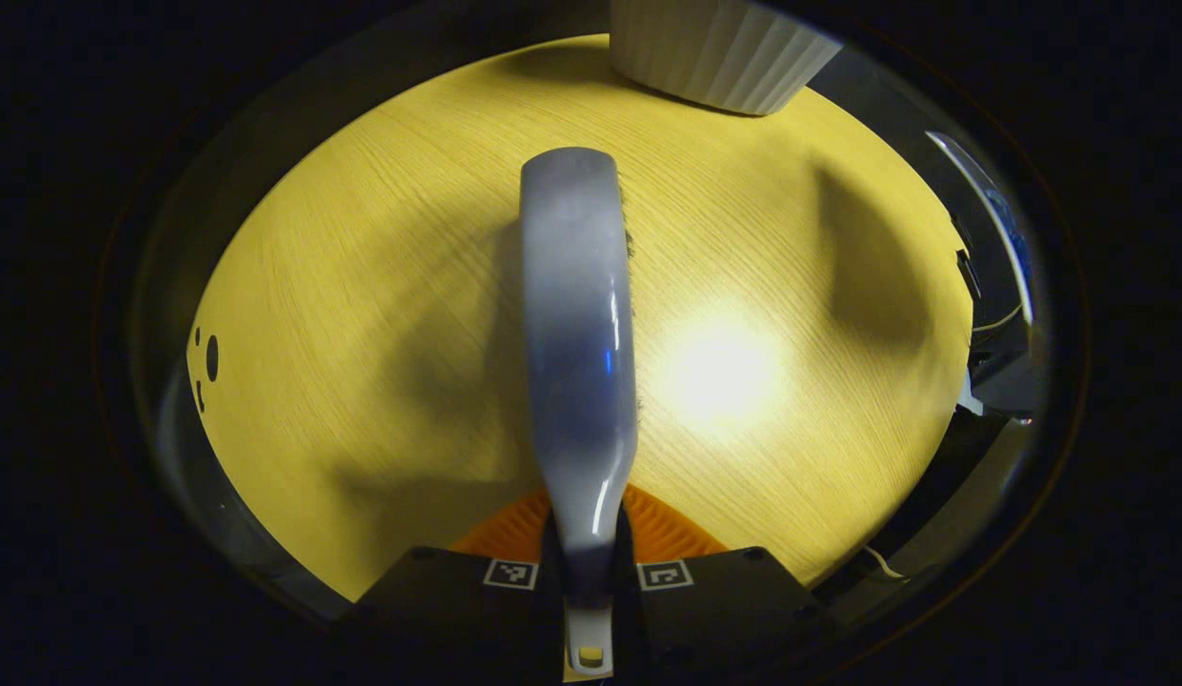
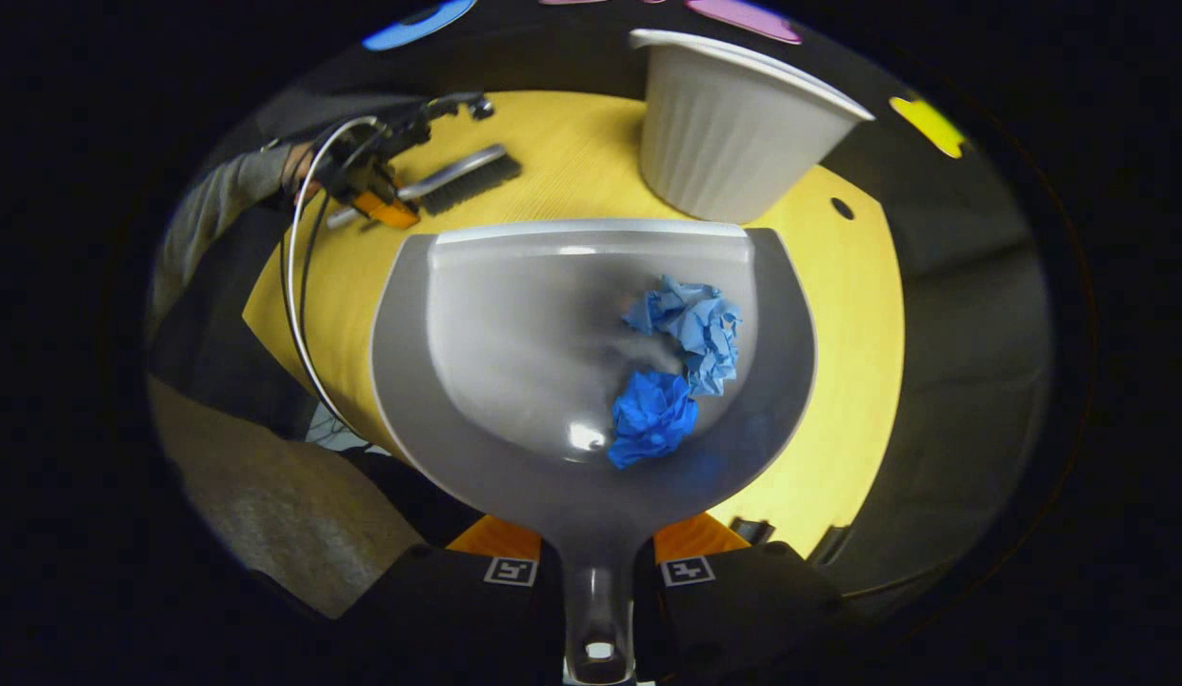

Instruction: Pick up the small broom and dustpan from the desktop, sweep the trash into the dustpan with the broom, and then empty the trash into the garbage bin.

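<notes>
Dustpan (image 2: 591,381) handle nearest, mouth toward bin (image 2: 733,133).

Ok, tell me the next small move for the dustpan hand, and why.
Probably carry the grey plastic dustpan forward over the white ribbed bin and tip it: two crumpled blue paper wads already lie inside, and the right gripper holds its handle just short of the bin.

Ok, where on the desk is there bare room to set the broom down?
Bare wood lies on both sides of the broom, up to the desktop edges. The strip between the dustpan front and the garbage bin is crowded. The left gripper holds the broom, the right gripper the dustpan.
</notes>
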`<state>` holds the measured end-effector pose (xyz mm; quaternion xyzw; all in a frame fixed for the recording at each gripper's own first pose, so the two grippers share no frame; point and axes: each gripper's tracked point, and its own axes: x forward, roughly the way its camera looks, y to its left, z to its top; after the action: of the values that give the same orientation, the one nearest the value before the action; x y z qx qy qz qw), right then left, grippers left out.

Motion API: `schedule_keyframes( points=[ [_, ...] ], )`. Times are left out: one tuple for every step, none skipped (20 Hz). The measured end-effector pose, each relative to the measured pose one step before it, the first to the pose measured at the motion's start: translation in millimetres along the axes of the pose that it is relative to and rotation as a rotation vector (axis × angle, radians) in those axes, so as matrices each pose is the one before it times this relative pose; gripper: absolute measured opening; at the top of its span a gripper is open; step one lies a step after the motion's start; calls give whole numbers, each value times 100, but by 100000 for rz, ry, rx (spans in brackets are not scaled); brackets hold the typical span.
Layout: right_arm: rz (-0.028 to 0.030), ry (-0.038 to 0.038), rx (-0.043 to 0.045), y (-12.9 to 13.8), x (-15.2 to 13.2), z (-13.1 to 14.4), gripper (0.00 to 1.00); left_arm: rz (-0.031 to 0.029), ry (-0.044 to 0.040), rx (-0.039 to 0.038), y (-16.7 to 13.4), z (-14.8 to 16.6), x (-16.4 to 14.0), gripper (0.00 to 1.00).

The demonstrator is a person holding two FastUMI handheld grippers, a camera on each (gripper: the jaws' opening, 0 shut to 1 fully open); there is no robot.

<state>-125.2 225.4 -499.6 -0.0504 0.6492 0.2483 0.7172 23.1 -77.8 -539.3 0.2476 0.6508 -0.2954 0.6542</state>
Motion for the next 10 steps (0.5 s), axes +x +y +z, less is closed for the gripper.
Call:
schedule_keyframes(
  points=[
    [-68,-1738,3274,120,-80,813,32,-162,-174,277,-1,-51,46,24],
    [-718,-2364,2694,-268,-791,710,32,-80,-207,405,50,3,-28,24],
    [-1281,-2003,1799,-608,-638,761,32,-116,-24,480,33,-64,-24,24],
    [-1711,-2700,1636,-593,-242,1001,32,36,-15,496,23,34,-121,27],
    [-1950,-2892,1801,-760,-285,1162,32,-78,81,673,-30,-5,-46,24],
    [-2227,-2827,1659,-608,-327,928,32,-84,55,829,172,-39,-54,23],
    [-2670,-3370,1714,-823,-25,1245,32,-113,63,540,99,28,-53,23],
    [-2524,-2634,986,-510,289,641,32,-47,-29,355,77,-50,22,23],
    [-2631,-2323,60,-475,310,870,32,-29,-66,135,39,-74,26,23],
    [-2427,-2499,79,-593,199,769,32,34,-191,-11,-37,5,-20,23]
  ],
)
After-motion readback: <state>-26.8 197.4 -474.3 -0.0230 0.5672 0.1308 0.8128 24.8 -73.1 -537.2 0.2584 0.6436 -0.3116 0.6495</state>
